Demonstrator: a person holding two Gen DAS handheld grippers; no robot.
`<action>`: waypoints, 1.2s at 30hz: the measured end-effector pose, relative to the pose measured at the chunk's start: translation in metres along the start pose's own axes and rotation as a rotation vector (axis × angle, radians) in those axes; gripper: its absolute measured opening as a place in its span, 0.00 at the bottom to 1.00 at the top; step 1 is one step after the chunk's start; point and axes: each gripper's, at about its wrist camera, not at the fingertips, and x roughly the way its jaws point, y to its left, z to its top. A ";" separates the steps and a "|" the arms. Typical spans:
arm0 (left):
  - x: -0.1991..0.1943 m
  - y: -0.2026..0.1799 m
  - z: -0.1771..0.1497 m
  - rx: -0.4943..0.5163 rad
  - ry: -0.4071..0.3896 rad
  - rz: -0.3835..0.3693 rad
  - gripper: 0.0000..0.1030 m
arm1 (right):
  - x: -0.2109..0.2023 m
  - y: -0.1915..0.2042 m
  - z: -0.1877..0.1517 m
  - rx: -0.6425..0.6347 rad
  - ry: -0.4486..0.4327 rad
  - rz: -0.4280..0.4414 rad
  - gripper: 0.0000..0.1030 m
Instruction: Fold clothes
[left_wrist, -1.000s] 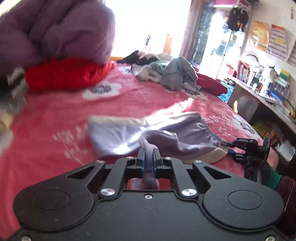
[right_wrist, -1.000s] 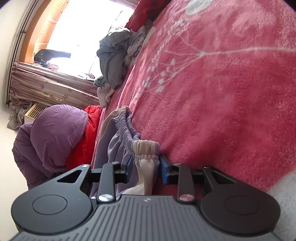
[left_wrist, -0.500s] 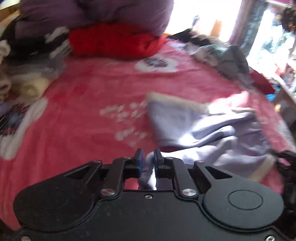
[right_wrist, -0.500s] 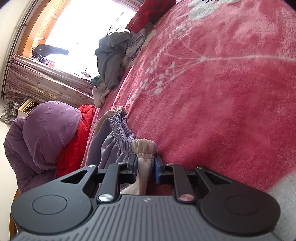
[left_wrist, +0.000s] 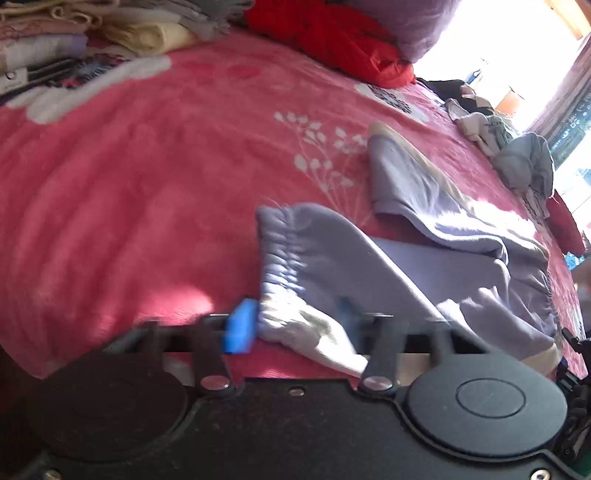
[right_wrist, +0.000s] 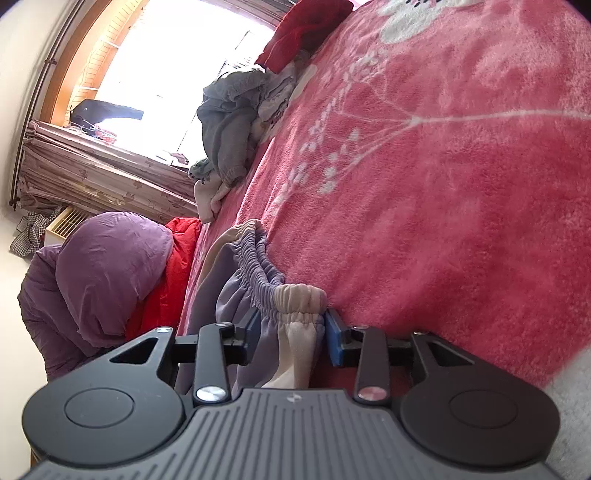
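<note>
Those lilac fleece pants look soft and floppy, so grab the elastic. Left gripper and right gripper are both opening, cloth loose between the jaws.

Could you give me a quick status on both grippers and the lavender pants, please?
Left gripper opening, pants cuff between its pads. Right gripper opening, waistband between its pads. Pants half folded on the red blanket. Nothing in the way.

Left gripper and right gripper — fingers opening.
</note>
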 end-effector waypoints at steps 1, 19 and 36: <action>-0.001 0.000 0.001 -0.012 -0.011 -0.006 0.18 | 0.000 0.003 0.000 -0.025 -0.003 -0.002 0.23; -0.049 0.009 0.009 0.061 -0.033 0.126 0.40 | -0.048 0.007 0.001 -0.161 0.002 -0.110 0.47; 0.022 -0.051 0.086 -0.114 -0.101 -0.085 0.44 | -0.025 0.052 0.023 -0.261 -0.082 0.022 0.53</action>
